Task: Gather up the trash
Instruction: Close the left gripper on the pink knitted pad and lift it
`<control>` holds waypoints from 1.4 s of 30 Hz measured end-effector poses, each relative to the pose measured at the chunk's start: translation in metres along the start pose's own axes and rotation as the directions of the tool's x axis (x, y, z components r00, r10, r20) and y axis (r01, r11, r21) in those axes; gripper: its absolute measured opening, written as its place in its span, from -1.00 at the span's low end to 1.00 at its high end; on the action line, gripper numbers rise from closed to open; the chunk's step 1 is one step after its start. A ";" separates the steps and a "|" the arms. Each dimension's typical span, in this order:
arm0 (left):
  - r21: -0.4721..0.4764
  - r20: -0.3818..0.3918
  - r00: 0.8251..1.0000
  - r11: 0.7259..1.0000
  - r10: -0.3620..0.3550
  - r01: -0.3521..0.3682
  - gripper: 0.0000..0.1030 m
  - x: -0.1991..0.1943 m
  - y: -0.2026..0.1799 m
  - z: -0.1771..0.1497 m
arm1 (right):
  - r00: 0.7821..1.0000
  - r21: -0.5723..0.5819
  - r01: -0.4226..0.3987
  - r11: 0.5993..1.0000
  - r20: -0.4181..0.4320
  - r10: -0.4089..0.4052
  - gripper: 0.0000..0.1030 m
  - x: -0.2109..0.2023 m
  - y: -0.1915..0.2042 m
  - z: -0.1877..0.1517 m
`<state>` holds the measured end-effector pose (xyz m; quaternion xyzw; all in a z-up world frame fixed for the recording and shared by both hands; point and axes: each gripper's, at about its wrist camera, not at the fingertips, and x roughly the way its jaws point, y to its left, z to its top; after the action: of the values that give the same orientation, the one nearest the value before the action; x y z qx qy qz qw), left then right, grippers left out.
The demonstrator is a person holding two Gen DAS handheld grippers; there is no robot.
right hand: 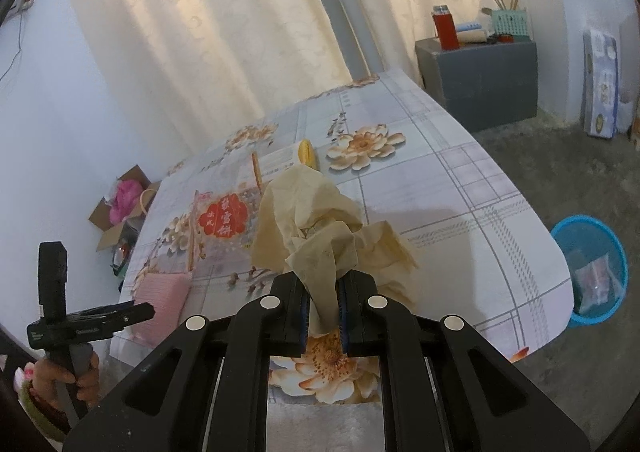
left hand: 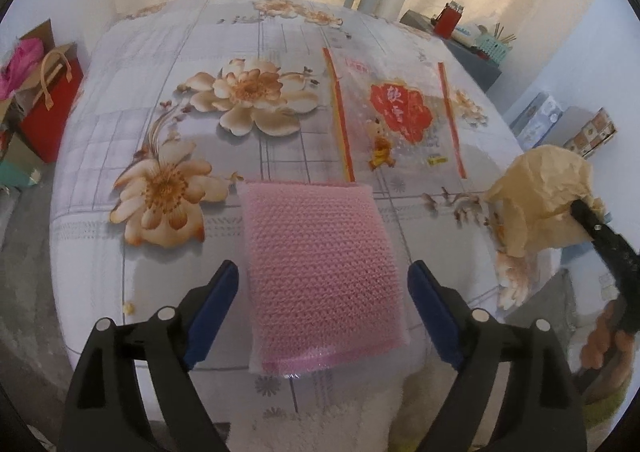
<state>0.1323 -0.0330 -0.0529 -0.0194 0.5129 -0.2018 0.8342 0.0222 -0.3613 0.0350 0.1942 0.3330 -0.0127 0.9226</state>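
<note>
A pink bubble-wrap pouch (left hand: 320,268) lies on the floral tablecloth near the front edge. My left gripper (left hand: 323,292) is open, its blue-padded fingers on either side of the pouch, above it. Beyond it lies a clear snack bag with a red label (left hand: 396,116). My right gripper (right hand: 325,316) is shut on a crumpled beige paper (right hand: 320,236) and holds it above the table; it also shows at the right of the left wrist view (left hand: 544,196). The pouch (right hand: 160,300) and the snack bag (right hand: 222,218) show in the right wrist view. A yellow wrapper (right hand: 307,154) lies further back.
A blue bin (right hand: 592,268) with something in it stands on the floor right of the table. A grey cabinet (right hand: 480,80) with a red flask stands by the curtains. A red bag (left hand: 48,108) and cardboard boxes sit on the floor at the left.
</note>
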 end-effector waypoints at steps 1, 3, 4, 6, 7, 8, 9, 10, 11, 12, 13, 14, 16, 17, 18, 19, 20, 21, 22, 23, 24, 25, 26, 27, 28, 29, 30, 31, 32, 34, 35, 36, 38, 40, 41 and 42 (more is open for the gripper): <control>0.006 -0.004 1.000 1.000 0.007 -0.007 0.64 0.003 -0.001 0.001 | 1.000 -0.001 -0.001 1.000 0.000 0.001 -0.81 0.000 0.000 0.000; 0.010 -0.013 1.000 1.000 0.014 -0.014 0.64 0.009 -0.001 0.001 | 1.000 0.000 0.000 1.000 0.000 0.000 -0.81 0.000 0.001 -0.001; 0.005 -0.015 1.000 1.000 0.010 -0.010 0.64 0.011 0.000 0.001 | 1.000 0.000 -0.001 1.000 -0.001 0.001 -0.81 0.000 0.001 -0.001; -0.004 -0.016 1.000 1.000 0.001 -0.001 0.64 0.012 0.001 0.001 | 1.000 0.000 0.000 1.000 -0.001 0.000 -0.81 -0.001 0.001 -0.001; -0.003 -0.011 1.000 1.000 0.001 -0.001 0.61 0.011 0.001 0.000 | 1.000 0.000 0.000 1.000 -0.002 0.000 -0.81 -0.001 0.001 -0.002; 0.000 -0.006 1.000 1.000 0.001 -0.001 0.56 0.010 0.001 0.000 | 1.000 0.000 0.000 1.000 -0.002 0.000 -0.81 -0.001 0.002 -0.002; 0.010 0.000 1.000 1.000 0.000 0.000 0.52 0.008 0.001 0.000 | 1.000 -0.001 0.001 1.000 -0.001 -0.001 -0.81 -0.002 0.002 -0.002; 0.013 0.004 1.000 1.000 0.002 -0.002 0.49 0.007 0.001 0.000 | 1.000 -0.001 0.001 1.000 0.000 -0.001 -0.81 -0.002 0.002 -0.002; 0.013 0.008 1.000 1.000 0.002 -0.002 0.48 0.004 0.002 -0.001 | 1.000 0.000 0.001 1.000 0.001 -0.001 -0.81 -0.002 0.002 -0.001; 0.014 0.012 1.000 1.000 0.000 0.000 0.41 0.003 0.002 -0.002 | 1.000 0.000 0.000 1.000 0.003 0.000 -0.81 -0.002 0.001 -0.001; 0.013 0.015 1.000 1.000 -0.004 0.004 0.33 0.000 0.003 -0.002 | 1.000 0.002 -0.001 1.000 0.004 0.001 -0.81 -0.002 0.001 -0.001; 0.012 0.018 1.000 1.000 -0.010 0.010 0.29 -0.003 0.004 -0.003 | 1.000 0.003 -0.003 1.000 0.006 0.003 -0.81 -0.003 0.001 -0.001; 0.010 0.023 1.000 1.000 -0.017 0.017 0.16 -0.007 0.005 -0.004 | 1.000 0.005 -0.008 1.000 0.008 0.008 -0.81 -0.003 0.001 -0.002; 0.013 0.026 1.000 1.000 -0.017 0.016 0.13 -0.009 0.006 -0.005 | 1.000 0.006 -0.009 1.000 0.008 0.009 -0.81 -0.003 0.001 -0.002; 0.013 0.031 0.999 1.000 -0.015 0.015 0.10 -0.010 0.007 -0.006 | 1.000 0.009 -0.012 1.000 0.007 0.012 -0.81 -0.003 0.001 -0.002; 0.009 0.033 0.999 1.000 -0.017 0.017 0.08 -0.011 0.008 -0.007 | 1.000 0.011 -0.015 1.000 0.007 0.015 -0.81 -0.003 0.001 -0.002; 0.003 0.032 0.999 1.000 -0.020 0.020 0.07 -0.011 0.010 -0.009 | 1.000 0.013 -0.019 1.000 0.007 0.019 -0.81 -0.004 0.001 -0.002; -0.002 0.033 0.999 1.000 -0.023 0.023 0.04 -0.011 0.012 -0.010 | 1.000 0.014 -0.022 1.000 0.008 0.022 -0.81 -0.004 0.001 -0.002; -0.009 0.035 0.999 1.000 -0.028 0.028 -0.01 -0.012 0.013 -0.010 | 1.000 0.013 -0.023 1.000 0.010 0.023 -0.81 -0.005 0.002 -0.002; -0.014 0.041 0.999 0.999 -0.033 0.034 -0.04 -0.013 0.013 -0.011 | 1.000 0.011 -0.023 1.000 0.012 0.023 -0.81 -0.006 0.002 -0.002; -0.019 0.049 0.998 0.999 -0.040 0.041 -0.13 -0.016 0.014 -0.010 | 1.000 0.010 -0.024 1.000 0.015 0.023 -0.81 -0.008 0.002 -0.002; -0.022 0.056 0.997 0.999 -0.048 0.049 -0.21 -0.018 0.014 -0.010 | 1.000 0.011 -0.023 1.000 0.018 0.023 -0.81 -0.008 0.002 -0.001; -0.025 0.061 0.997 0.998 -0.055 0.057 -0.23 -0.019 0.014 -0.010 | 1.000 0.013 -0.024 1.000 0.020 0.024 -0.81 -0.009 0.001 -0.001; -0.028 0.071 0.995 0.997 -0.065 0.067 -0.30 -0.022 0.014 -0.009 | 0.999 0.016 -0.025 1.000 0.022 0.025 -0.81 -0.011 -0.001 -0.001; -0.028 0.077 0.995 0.997 -0.071 0.074 -0.33 -0.023 0.014 -0.009 | 0.999 0.019 -0.026 0.999 0.023 0.025 -0.81 -0.011 -0.001 -0.001; -0.026 0.080 0.994 0.997 -0.074 0.076 -0.36 -0.024 0.013 -0.009 | 0.999 0.022 -0.027 0.999 0.024 0.027 -0.81 -0.011 -0.001 -0.002; -0.017 0.088 0.993 0.997 -0.075 0.077 -0.39 -0.027 0.011 -0.009 | 0.999 0.025 -0.029 0.999 0.025 0.029 -0.81 -0.012 -0.002 -0.002; -0.011 0.094 0.993 0.997 -0.074 0.076 -0.41 -0.029 0.010 -0.009 | 0.999 0.028 -0.031 0.999 0.026 0.031 -0.81 -0.012 -0.002 -0.002; -0.006 0.103 0.992 0.997 -0.075 0.076 -0.45 -0.031 0.008 -0.009 | 0.999 0.029 -0.031 0.999 0.026 0.031 -0.81 -0.013 -0.002 -0.002; -0.002 0.118 0.989 0.996 -0.088 0.089 -0.48 -0.036 0.005 -0.010 | 0.999 0.029 -0.032 0.999 0.028 0.031 -0.81 -0.013 -0.003 -0.002; -0.001 0.124 0.988 0.995 -0.095 0.096 -0.49 -0.038 0.004 -0.009 | 0.999 0.030 -0.033 0.999 0.029 0.032 -0.81 -0.013 -0.003 -0.002; 0.001 0.128 0.987 0.995 -0.099 0.099 -0.50 -0.039 0.003 -0.009 | 0.999 0.031 -0.034 0.999 0.030 0.033 -0.81 -0.014 -0.003 -0.002; 0.007 0.140 0.984 0.994 -0.108 0.108 -0.51 -0.042 0.001 -0.008 | 0.999 0.033 -0.037 0.999 0.031 0.036 -0.81 -0.014 -0.003 -0.002; 0.015 0.155 0.981 0.993 -0.114 0.113 -0.52 -0.047 -0.001 -0.007 | 0.999 0.033 -0.039 0.999 0.032 0.038 -0.81 -0.014 -0.004 -0.002; 0.017 0.158 0.981 0.993 -0.116 0.115 -0.52 -0.049 -0.002 -0.006 | 0.999 0.033 -0.039 0.999 0.032 0.038 -0.81 -0.014 -0.004 -0.002; 0.018 0.163 0.978 0.992 -0.126 0.125 -0.52 -0.051 -0.002 -0.005 | 0.999 0.034 -0.040 0.999 0.033 0.039 -0.81 -0.014 -0.004 -0.002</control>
<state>0.1069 -0.0157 -0.0117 -0.0653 0.4395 -0.2535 0.8592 0.0095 -0.3657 0.0407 0.2163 0.3139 -0.0031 0.9245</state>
